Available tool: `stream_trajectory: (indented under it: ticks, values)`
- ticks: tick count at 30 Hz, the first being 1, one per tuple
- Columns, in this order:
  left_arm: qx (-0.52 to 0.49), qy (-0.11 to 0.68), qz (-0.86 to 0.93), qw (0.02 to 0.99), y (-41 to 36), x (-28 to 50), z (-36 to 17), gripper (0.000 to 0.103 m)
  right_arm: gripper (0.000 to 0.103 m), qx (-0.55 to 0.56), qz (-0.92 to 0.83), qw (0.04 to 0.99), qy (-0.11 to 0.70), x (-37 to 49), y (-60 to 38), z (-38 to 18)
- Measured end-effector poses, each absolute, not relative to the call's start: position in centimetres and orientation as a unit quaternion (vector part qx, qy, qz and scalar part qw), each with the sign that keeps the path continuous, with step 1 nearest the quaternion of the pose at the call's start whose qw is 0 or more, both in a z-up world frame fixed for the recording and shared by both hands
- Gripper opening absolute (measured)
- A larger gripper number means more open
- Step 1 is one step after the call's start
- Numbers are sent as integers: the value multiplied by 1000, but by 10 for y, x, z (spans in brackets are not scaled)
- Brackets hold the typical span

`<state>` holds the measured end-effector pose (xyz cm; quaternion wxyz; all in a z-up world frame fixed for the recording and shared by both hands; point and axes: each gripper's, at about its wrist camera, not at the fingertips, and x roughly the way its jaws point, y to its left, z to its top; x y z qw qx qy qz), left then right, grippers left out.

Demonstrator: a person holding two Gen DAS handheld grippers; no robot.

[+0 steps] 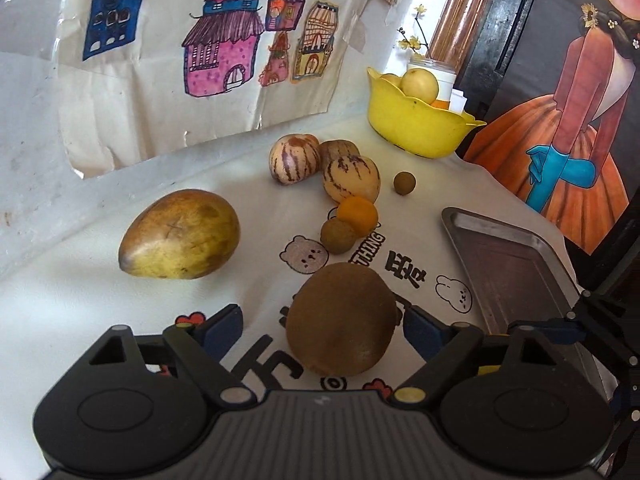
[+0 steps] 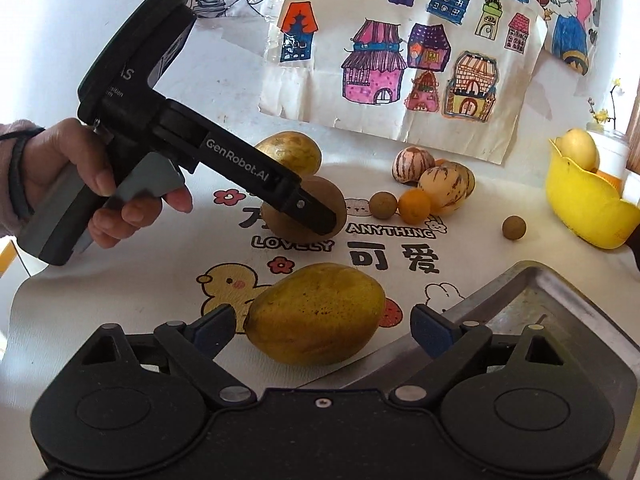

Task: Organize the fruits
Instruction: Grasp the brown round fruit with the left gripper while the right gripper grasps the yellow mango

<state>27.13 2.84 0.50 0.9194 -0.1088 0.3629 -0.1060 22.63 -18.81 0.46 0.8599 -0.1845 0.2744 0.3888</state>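
Two grippers are working over a desk (image 2: pixel 120 288) scattered with fruit. The left gripper (image 1: pixel 320 322) is spread wide around a brown kiwi (image 1: pixel 340 320), the fruit sitting between the blue pads with the right pad just at its skin and the left pad clear of it. From the right wrist view, that same gripper shows at ten o'clock, gripped by the left hand (image 2: pixel 100 184), its dark finger crossing the front of the kiwi.

Over on the other side, the right gripper (image 2: pixel 322 326) is also wide, straddling a big yellow-green mango (image 2: pixel 316 312) that lies on its side on the desk; the left pad is just at the mango's tip, the right pad stands apart from it. A metal tray (image 2: pixel 560 308) sits at four o'clock of the mango, just beside the right finger.

Further back, a second mango (image 2: pixel 296 152) lies at twelve o'clock behind the kiwi. At one o'clock there's a cluster: striped melons (image 2: pixel 444 188) bunched together, a small orange (image 2: pixel 416 204) touching the front one, and a little brown round fruit (image 2: pixel 383 203) right beside the orange. Another small brown ball (image 2: pixel 514 227) sits alone, between the cluster and a yellow bowl (image 2: pixel 580 208) at three o'clock, which holds a pale yellow fruit (image 2: pixel 580 148).

A sheet of colourful house drawings (image 2: pixel 400 60) hangs behind the desk.
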Motion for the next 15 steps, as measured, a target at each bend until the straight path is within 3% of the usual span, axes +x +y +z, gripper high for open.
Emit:
stream_trajectory:
  ticks: [10,15]
  values:
    - [-104,361,-132,917,25,274,4,66,84,-173,394,853,296,239,-183,1]
    - [-109,359,-136,917,25,274,4,62,79,-169,402,846,307,242,-180,0]
